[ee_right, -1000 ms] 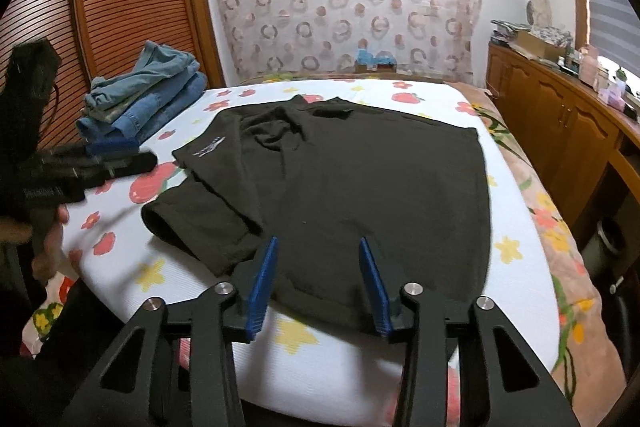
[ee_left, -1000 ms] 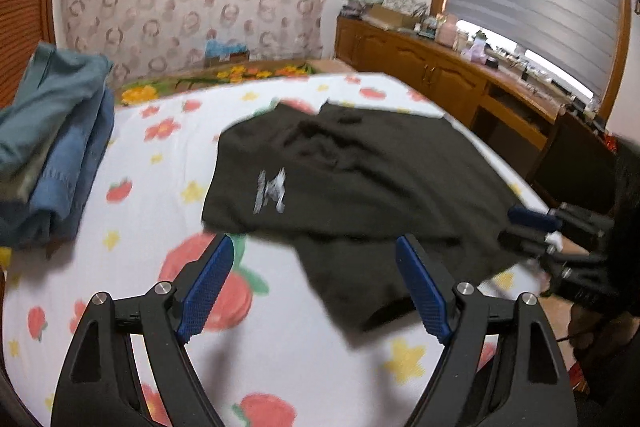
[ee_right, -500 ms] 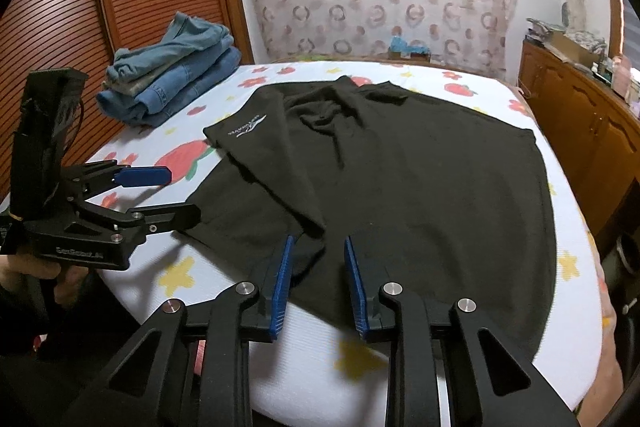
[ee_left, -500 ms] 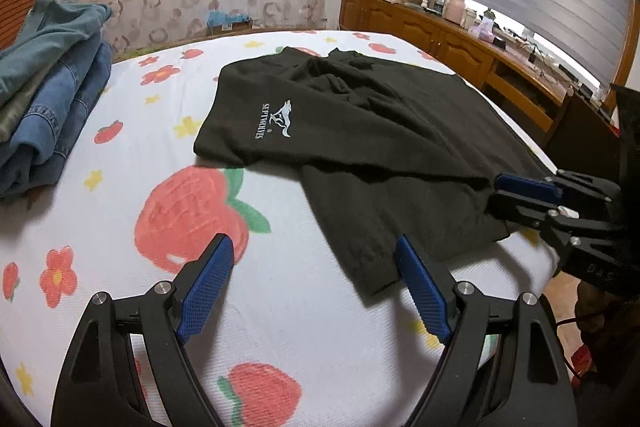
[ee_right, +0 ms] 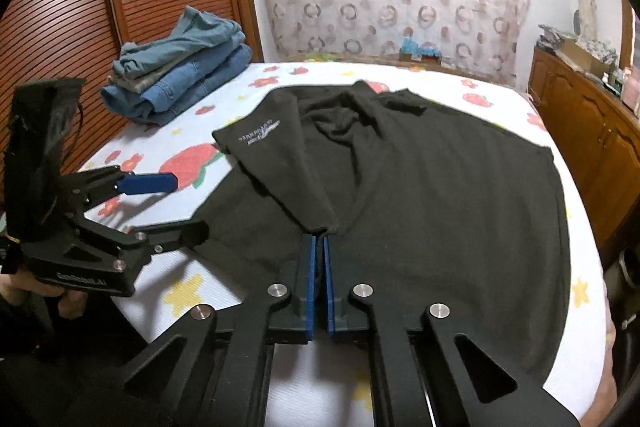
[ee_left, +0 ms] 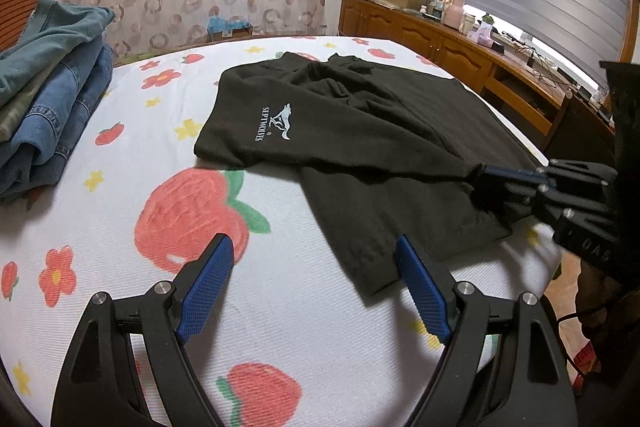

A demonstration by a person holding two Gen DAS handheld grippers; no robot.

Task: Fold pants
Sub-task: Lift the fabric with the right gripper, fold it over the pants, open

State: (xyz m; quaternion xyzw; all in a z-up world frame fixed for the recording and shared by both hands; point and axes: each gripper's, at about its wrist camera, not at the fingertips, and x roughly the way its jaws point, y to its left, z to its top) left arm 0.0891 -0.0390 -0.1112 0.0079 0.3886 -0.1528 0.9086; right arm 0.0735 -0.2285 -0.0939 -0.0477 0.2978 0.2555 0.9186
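Now, step in hand: first grasp made, fold itself judged not yet begun.
Right gripper [ee_right: 319, 247]: jaws just closing, now clenched on a pinch of the dark fabric at the near tip of the folded-over flap.
Left gripper [ee_left: 316, 287]: released, jaws wide, nothing between them; the blue pad [ee_left: 420, 291] at 3 o'clock touching or just over the hem, impossible to tell which.
Pants [ee_left: 360, 139]: black, with a white logo [ee_left: 276, 125], spread across the bed [ee_left: 120, 267], filling the field from centre toward 2 o'clock in the left wrist view; a narrow hem end reaching to 5 o'clock, just ahead of the open jaws.
Next move, as judged: close the left gripper on that near hem end, then lift both corners together and carry them toward 12 o'clock.
Edges: near bed edge just below the garment at 6 o'clock; drop to the floor at 3 o'clock in the right wrist view.
Open room: bare floral sheet from 7 to 10 o'clock of the garment.
Obstacle: stack of jeans [ee_right: 180, 83] at 10 o'clock, well apart from the pants.
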